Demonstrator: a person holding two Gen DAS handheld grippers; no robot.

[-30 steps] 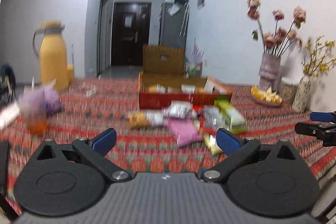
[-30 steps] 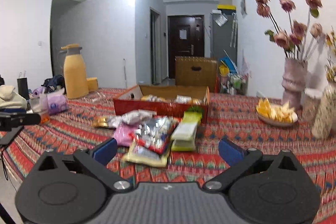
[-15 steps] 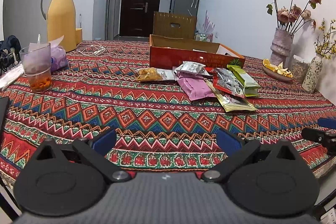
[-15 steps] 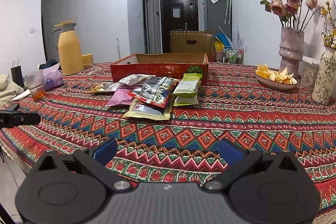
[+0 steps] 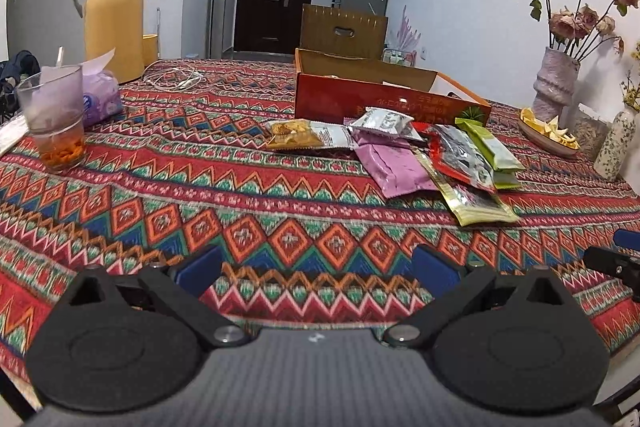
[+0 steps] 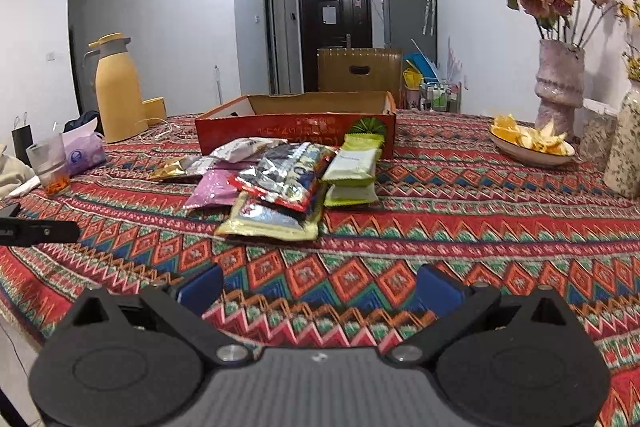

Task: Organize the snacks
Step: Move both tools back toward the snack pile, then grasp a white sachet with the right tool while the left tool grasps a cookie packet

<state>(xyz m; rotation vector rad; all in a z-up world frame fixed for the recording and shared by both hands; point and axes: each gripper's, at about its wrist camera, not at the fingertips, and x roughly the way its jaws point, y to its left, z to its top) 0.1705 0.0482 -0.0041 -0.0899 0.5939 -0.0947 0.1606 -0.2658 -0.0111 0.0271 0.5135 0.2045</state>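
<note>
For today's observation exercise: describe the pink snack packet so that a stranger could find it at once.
Start at the red cardboard box on the patterned tablecloth. In front of it lies a heap of snack packets; the pink snack packet sits at the heap's left front, the only plain, unprinted pink one.

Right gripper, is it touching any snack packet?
Apart. The right wrist view shows bare tablecloth between the right gripper and the nearest packet.
</note>
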